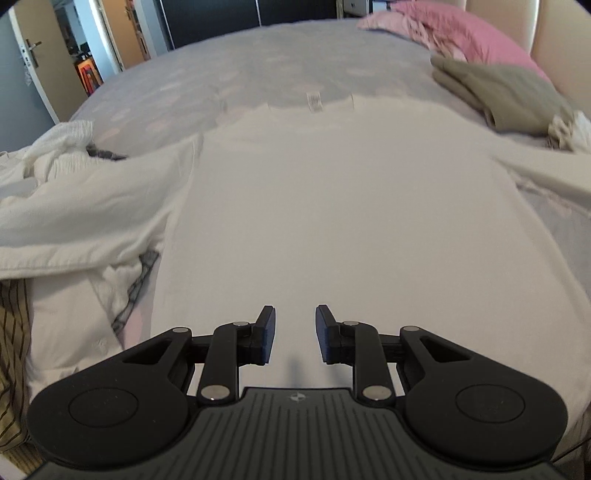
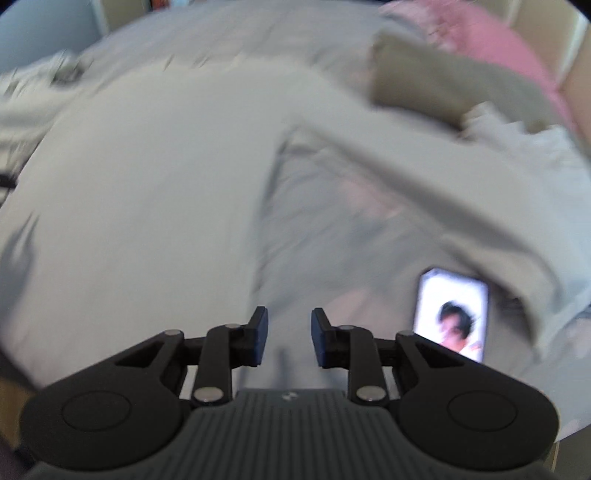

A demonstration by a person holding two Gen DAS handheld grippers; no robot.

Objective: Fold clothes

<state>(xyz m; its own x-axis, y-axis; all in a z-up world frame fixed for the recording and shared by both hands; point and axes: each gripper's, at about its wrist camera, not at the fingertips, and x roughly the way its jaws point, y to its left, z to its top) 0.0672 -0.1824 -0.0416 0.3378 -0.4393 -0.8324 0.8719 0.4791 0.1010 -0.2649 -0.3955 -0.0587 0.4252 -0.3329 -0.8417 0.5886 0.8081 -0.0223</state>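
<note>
A white long-sleeved shirt lies flat on the bed, its neck label toward the far side. My left gripper hovers over the shirt's near hem, open, with nothing between its fingers. In the blurred right wrist view the same shirt fills the left half, and its right sleeve stretches out toward the right. My right gripper hangs above the shirt's right edge, open and empty.
A heap of white and striped clothes lies left of the shirt. A folded olive garment and a pink pillow sit at the far right. A lit phone lies on the grey bed cover under the sleeve.
</note>
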